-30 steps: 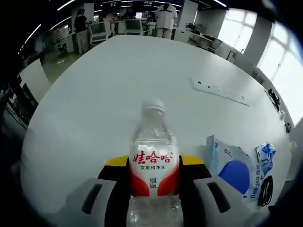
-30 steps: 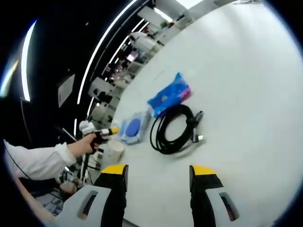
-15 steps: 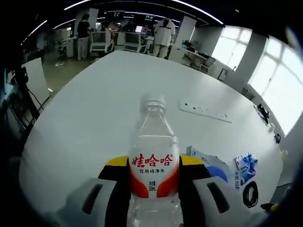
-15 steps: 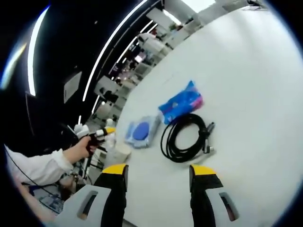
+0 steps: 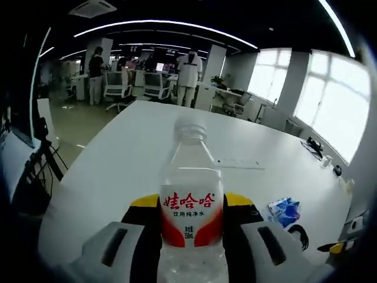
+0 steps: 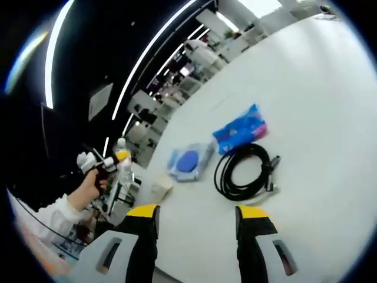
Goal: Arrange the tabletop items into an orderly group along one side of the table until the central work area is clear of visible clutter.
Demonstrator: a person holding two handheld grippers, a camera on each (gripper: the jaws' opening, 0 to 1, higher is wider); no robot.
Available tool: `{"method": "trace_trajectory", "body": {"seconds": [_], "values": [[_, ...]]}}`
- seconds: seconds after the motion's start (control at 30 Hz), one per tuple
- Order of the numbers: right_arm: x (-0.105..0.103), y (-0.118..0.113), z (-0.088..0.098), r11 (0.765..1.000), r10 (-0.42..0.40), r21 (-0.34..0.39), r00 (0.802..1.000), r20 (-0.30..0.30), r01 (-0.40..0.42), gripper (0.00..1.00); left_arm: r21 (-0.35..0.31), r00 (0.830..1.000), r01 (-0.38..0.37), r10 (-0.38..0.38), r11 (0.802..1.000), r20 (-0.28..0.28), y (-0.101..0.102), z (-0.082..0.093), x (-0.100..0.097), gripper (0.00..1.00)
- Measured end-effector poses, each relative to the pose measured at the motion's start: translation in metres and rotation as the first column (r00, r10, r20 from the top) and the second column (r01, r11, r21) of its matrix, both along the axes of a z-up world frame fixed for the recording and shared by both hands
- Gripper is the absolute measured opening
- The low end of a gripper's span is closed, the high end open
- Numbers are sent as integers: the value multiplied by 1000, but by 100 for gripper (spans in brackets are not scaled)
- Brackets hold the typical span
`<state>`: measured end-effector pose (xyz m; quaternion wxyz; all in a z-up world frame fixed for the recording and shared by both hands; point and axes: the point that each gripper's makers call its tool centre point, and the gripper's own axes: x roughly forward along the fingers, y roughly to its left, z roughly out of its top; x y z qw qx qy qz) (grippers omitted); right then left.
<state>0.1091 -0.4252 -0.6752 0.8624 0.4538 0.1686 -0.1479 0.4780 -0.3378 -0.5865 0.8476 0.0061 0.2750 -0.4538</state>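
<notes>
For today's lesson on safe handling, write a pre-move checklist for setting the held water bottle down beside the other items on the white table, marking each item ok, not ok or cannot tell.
1. Left gripper shut on the clear plastic water bottle with the red and white label: ok.
2. Bottle upright between the jaws: ok.
3. Bottle cap on: cannot tell; the top looks blurred.
4. Right gripper open and holding nothing: ok.
5. Bare stretch of the white table beside the group: ok; the blue packet, the coiled black cable and the clear pouch with a blue disc lie close together.
6. Central area free of clutter: not ok; a white power strip lies there.
</notes>
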Motion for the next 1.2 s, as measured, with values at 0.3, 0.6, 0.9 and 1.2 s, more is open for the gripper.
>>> {"method": "trace_trajectory", "body": {"seconds": [0.3,0.6,0.9,1.2], "values": [[4,14,21,998,53,-46,998,17,-53,53,-104,999,53,-54,993,-6,7,34,-58,38],[43,48,56,972,207,-122,976,66,-199,55,-190,993,88,-102,978,-62,12,50,-112,38],[68,70,69,910,359,-236,933,31,-342,56,-205,982,159,-175,966,-67,12,64,-142,38],[116,103,107,834,490,-337,867,87,-437,59,-216,965,226,-249,950,-85,3,70,-186,38]]}}
